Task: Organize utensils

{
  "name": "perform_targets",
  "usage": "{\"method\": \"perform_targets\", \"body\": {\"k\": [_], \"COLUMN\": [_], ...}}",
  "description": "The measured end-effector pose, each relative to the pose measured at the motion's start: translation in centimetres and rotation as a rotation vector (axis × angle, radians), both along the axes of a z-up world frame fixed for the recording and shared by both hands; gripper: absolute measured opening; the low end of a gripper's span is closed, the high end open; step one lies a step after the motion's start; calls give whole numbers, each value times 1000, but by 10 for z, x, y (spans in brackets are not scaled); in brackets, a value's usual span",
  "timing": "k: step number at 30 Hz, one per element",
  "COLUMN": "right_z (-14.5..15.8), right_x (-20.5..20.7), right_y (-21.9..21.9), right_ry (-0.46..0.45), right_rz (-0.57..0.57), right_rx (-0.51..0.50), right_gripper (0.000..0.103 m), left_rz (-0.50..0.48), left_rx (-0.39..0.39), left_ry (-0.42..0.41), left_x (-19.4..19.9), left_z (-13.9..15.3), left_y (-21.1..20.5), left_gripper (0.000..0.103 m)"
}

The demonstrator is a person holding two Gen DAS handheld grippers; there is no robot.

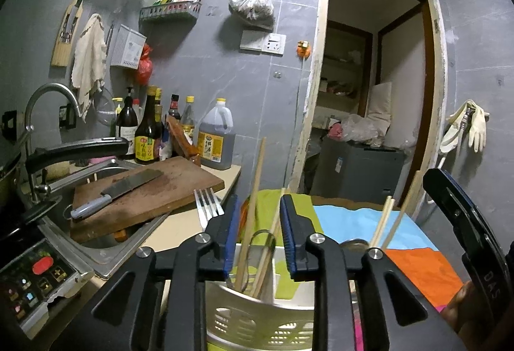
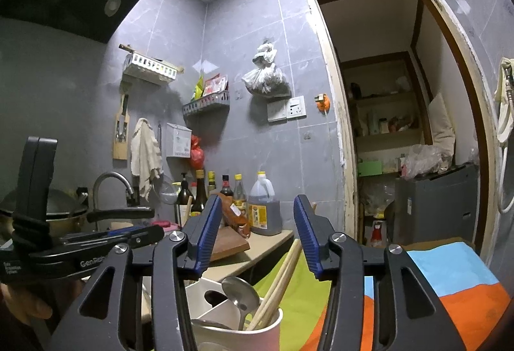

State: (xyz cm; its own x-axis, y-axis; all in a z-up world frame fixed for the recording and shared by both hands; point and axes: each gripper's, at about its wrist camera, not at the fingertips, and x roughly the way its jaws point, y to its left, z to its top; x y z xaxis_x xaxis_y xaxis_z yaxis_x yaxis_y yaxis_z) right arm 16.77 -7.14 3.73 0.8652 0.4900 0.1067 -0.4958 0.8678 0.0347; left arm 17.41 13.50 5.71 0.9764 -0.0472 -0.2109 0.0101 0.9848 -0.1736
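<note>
Nearest the left wrist camera, the left gripper (image 1: pixel 258 233) hangs over a slotted white utensil holder (image 1: pixel 257 322) with its jaws parted and nothing between them; a few chopsticks (image 1: pixel 253 206) and a metal loop handle stand in the holder just below the pads. The right gripper (image 2: pixel 257 241) is also open wide and empty, poised above a white cup (image 2: pixel 237 335) that holds a spoon (image 2: pixel 241 291) and more chopsticks (image 2: pixel 282 280). Both containers sit on a bright striped cloth (image 2: pixel 449 274).

Further out, a fork (image 1: pixel 207 206) lies on the pale counter (image 1: pixel 180 225) beside the sink (image 1: pixel 106 254), and a knife (image 1: pixel 119 192) rests on the cutting board (image 1: pixel 180 180) — these look like the loose pieces not yet sorted. Bottles line the wall behind.

To do the next pick well, I'd close on one piece at a time near the middle of its handle, lift straight up so its neighbours don't tip, and keep the two grippers apart — they are close over the cloth
</note>
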Motion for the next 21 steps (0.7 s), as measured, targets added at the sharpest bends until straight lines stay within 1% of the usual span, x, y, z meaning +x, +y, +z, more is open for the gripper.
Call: {"method": "perform_targets", "body": {"k": [5,9,13,18,21], "right_z": [6,9,12,14,13], "right_x": [-10,-19,-29,-44,-53], "right_y": [-14,-26,-43,-64,-75], "right_ry": [12,33,49,82,108], "right_rz": [-13,-26,-41,-77,-94], "right_rx": [-7,-22,-22,-34,-44], "right_gripper": [53,55,65,70,76], "left_rz": [-11,-29,-42,-68,-86], "left_rx": [4,0,15,15,13], "left_ry": [-11,-11,-11,-5,11], "left_x": [-10,-17,-25,-35,-41], "left_z": [6,9,10,8,5], "left_y": [-8,-15,-24,-35,-42], "left_gripper": [35,38,46,54,61]}}
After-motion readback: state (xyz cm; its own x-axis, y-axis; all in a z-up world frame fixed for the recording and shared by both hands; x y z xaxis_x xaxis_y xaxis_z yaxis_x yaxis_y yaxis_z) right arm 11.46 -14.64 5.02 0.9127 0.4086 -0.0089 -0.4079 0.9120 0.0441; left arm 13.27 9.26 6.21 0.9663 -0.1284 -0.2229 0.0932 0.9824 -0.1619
